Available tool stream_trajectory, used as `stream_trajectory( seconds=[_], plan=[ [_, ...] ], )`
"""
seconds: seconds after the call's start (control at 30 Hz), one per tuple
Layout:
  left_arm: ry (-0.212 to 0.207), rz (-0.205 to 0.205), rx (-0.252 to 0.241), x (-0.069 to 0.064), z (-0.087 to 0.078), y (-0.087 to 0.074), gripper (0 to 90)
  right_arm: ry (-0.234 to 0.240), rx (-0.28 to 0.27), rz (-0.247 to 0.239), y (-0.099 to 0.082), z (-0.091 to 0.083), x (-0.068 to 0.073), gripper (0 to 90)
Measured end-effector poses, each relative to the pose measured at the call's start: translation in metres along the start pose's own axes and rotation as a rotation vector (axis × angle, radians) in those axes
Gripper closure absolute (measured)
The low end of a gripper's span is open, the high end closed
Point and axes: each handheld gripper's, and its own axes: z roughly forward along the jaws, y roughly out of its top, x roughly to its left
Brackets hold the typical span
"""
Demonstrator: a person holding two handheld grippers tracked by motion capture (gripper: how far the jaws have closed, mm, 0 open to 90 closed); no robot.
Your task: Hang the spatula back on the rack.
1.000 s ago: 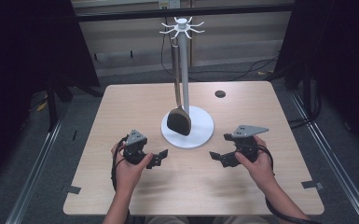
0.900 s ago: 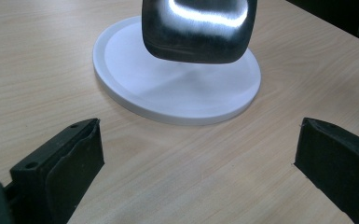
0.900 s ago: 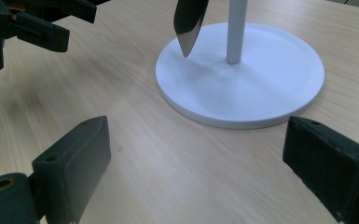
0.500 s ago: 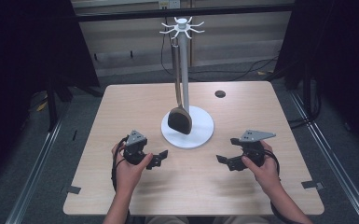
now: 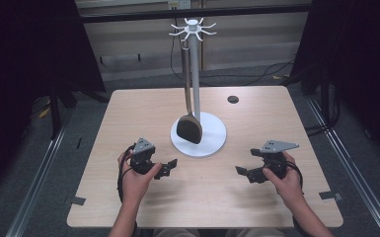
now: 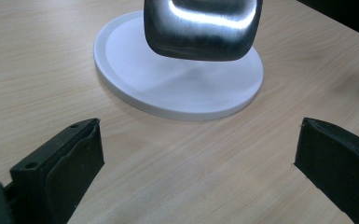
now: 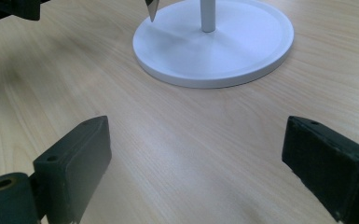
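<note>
Left tool (image 5: 170, 167) is the nearer one: jaws spread wide, nothing in them, sitting low over the counter (image 5: 143, 106) w/ the spatula (image 5: 189, 129) ahead and a bit to its right. Right tool (image 5: 243, 173) is just as wide open and empty, but farther off on the other side of the stand.

Spatula hangs off a hook at the top of the white rack, handle running straight down alongside the pole (image 5: 194, 74), so long axis is vertical. Dark blade is at the bottom, above the round white base (image 5: 212, 140); can't tell if it touches. In the left gripper view the blade (image 6: 203, 28) faces the camera broadside, centred between the jaws but well beyond them.

Judgement: coming move is a forward reach w/ the left tool, closing across the blade or low handle, then lift up to clear the hook. Right tool's line to the spatula is partly blocked by the pole (image 7: 208, 14).
</note>
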Motion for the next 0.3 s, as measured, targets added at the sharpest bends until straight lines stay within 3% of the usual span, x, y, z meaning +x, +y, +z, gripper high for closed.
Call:
stream_trajectory(
  seconds=[0.3],
  plan=[
    [-0.010,-0.006,-0.005,-0.0004,0.0016,0.0008,0.8,0.005,0.003,0.000,0.0000,-0.0013,0.0005,8.1]
  ],
)
